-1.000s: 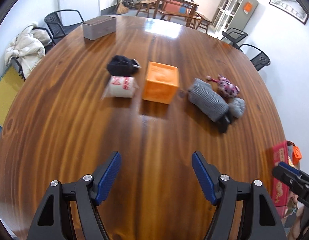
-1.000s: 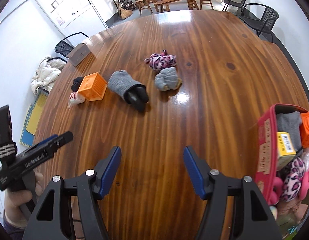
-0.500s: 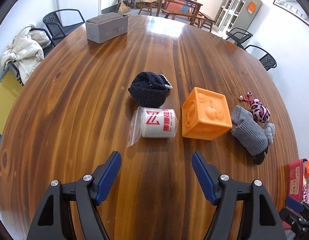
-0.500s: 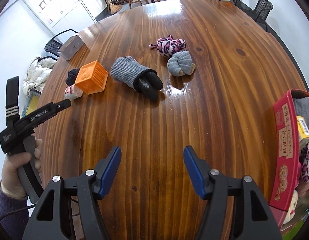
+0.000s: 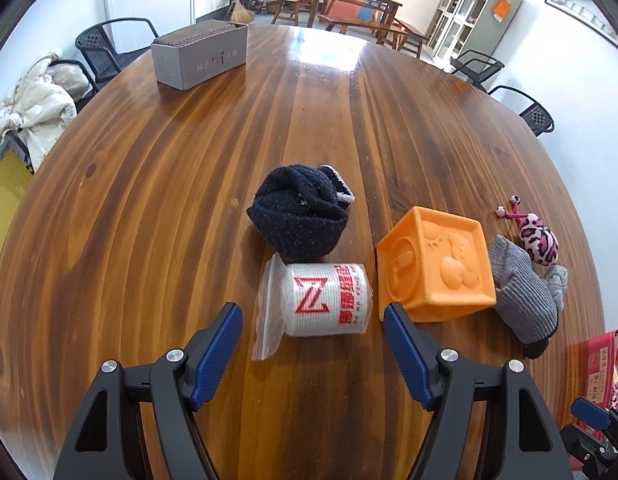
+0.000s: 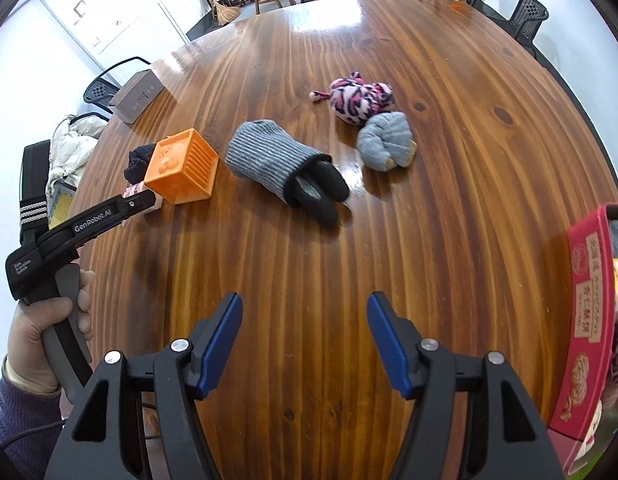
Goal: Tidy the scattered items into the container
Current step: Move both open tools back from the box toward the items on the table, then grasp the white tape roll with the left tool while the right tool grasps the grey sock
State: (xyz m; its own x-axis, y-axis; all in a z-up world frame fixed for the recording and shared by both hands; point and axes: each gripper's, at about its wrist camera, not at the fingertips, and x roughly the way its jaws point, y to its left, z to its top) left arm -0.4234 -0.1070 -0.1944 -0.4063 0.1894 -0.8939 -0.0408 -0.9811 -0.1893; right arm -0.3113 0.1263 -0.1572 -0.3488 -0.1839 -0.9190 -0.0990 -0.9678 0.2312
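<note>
On the big round wooden table point(image 5: 189, 208), the left gripper point(image 5: 313, 332) sits low with its blue-padded jaws spread wide, and just ahead of them lies a white roll in a clear bag point(image 5: 323, 300), printed with red lettering and resting on its side; nothing is held between the pads. Touching the far side of that roll is a bundled dark navy sock point(image 5: 299, 216), and just to the right of the roll stands an orange toy cube point(image 5: 435, 266), tilted a little with its embossed face toward the camera. Pressed against the cube's right side is a grey ribbed sock point(image 5: 521, 300) with a black glove end poking out, and beyond it a pink leopard-print plush snail point(image 5: 537, 240) beside a small rolled grey sock point(image 5: 557, 282). Well apart, near the far edge, rests a grey rectangular box point(image 5: 199, 56). The right gripper point(image 6: 305, 340) hovers over bare wood near the table's near side, its jaws likewise wide apart and empty. At its right stands the red cardboard container point(image 6: 587, 320), at or just past the table's edge as far as I can make out, already holding several items, a grey fabric piece and something leopard-patterned among them.
</note>
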